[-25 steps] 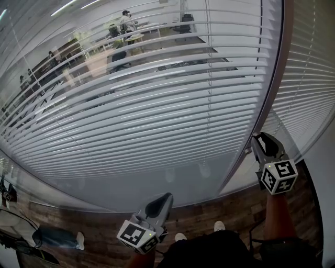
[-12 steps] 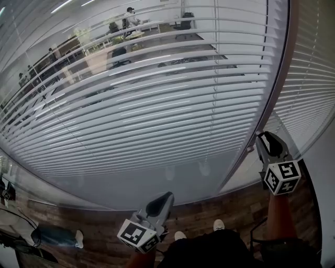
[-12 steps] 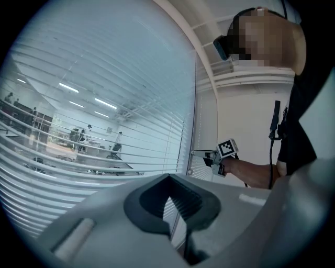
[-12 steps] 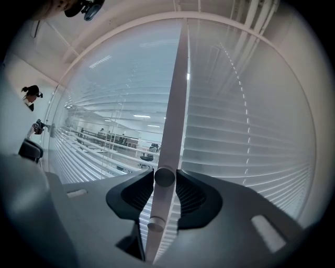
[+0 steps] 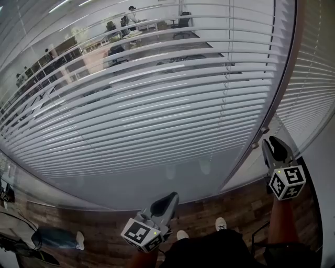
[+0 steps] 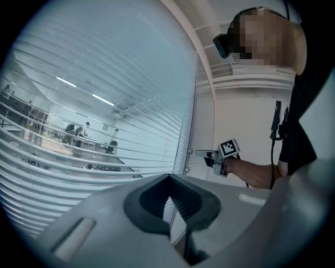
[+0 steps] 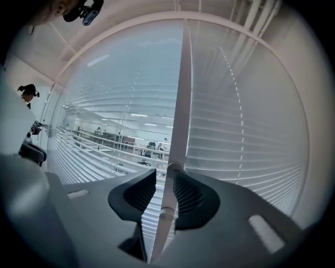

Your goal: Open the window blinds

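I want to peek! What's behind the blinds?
Through the slat gaps of the blinds you can see an office: desks, a chair and a seated person. Lower down, the slats hide nearly everything behind them.

**Head view:** from above, steeply down the blinds [image 5: 157, 120] to the floor [image 5: 104, 220], with the left gripper [image 5: 166, 199] and right gripper [image 5: 276, 143] at its lower edge.
**Left gripper view:** upward and rightward across the blinds to the right gripper.
**Right gripper view:** close, up along the white rod [image 7: 175, 131] between its jaws.
All three views share the blinds.

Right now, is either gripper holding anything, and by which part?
The right gripper grips the white blind wand by its shaft; the left gripper, shut, holds nothing.
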